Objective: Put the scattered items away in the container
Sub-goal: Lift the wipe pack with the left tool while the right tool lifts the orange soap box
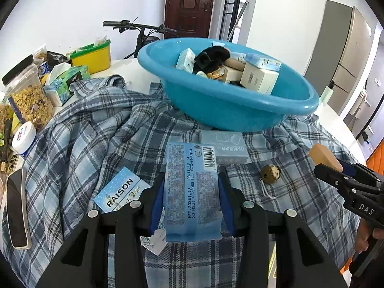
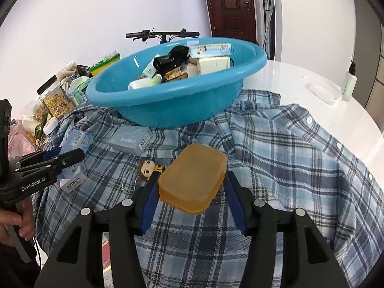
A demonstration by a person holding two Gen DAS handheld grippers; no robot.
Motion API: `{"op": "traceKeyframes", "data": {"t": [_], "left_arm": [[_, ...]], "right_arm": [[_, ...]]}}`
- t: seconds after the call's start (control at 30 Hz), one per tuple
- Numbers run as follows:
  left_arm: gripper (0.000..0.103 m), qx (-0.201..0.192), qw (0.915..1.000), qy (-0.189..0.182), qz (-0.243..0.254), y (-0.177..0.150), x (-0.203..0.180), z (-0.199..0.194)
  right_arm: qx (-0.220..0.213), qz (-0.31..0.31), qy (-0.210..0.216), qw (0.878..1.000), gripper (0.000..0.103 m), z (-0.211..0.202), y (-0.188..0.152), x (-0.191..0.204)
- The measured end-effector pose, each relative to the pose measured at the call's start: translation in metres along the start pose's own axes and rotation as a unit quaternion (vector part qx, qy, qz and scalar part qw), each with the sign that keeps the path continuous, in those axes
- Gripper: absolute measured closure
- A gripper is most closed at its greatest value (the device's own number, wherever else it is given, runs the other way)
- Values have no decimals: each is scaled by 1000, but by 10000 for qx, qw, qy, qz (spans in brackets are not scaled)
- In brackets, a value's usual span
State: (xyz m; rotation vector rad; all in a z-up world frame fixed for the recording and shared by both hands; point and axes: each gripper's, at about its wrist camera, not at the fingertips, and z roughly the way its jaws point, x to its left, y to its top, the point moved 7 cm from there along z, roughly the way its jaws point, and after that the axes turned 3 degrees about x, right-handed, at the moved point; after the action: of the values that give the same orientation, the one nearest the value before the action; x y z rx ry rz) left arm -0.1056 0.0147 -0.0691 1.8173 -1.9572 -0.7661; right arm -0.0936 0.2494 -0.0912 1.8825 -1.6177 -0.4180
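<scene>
While both tongs are loaded, these are my notes for carrying the load to the basin.

Left tongs: my left gripper [image 1: 191, 200] is clenched on a pale blue tissue pack [image 1: 192, 187], blue pads pressing its two long sides.

Right tongs: my right gripper [image 2: 190, 195] grips an amber soap case [image 2: 193, 177] near its rear end, so most of it sticks out ahead of the jaws.

Where the load is: both items hang over the plaid shirt [image 2: 276, 158], short of the blue basin [image 1: 228, 105] (already well stocked with boxes).

Doing it well: I judge the rim is the obstacle; I should lift each item above it, travel forward, and let go only once over the pile inside.

Risk: the soap case is held off-centre and could pivot or slip if I swing quickly.

Pack axis: its long axis runs straight ahead along my fingers, barcode end towards the basin.

Case axis: it lies flat, broad face up, its length pointing forward and slightly right.

Still loose: a grey box [image 1: 224, 146], a RAISON carton [image 1: 121, 190] and a small figurine [image 2: 148, 169] lie on the shirt.
</scene>
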Motion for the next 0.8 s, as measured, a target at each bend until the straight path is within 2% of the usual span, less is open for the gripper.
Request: {"op": "traceKeyframes", "data": {"t": [0.33, 0.8], "left_arm": [[59, -438, 9990, 5, 117, 29, -7, -26], [59, -1157, 9930, -43, 223, 75, -18, -75]], "right_arm": [[-441, -222, -80, 9987, 51, -24, 29, 10], [-1180, -384, -66, 9922, 51, -69, 73, 21]]}}
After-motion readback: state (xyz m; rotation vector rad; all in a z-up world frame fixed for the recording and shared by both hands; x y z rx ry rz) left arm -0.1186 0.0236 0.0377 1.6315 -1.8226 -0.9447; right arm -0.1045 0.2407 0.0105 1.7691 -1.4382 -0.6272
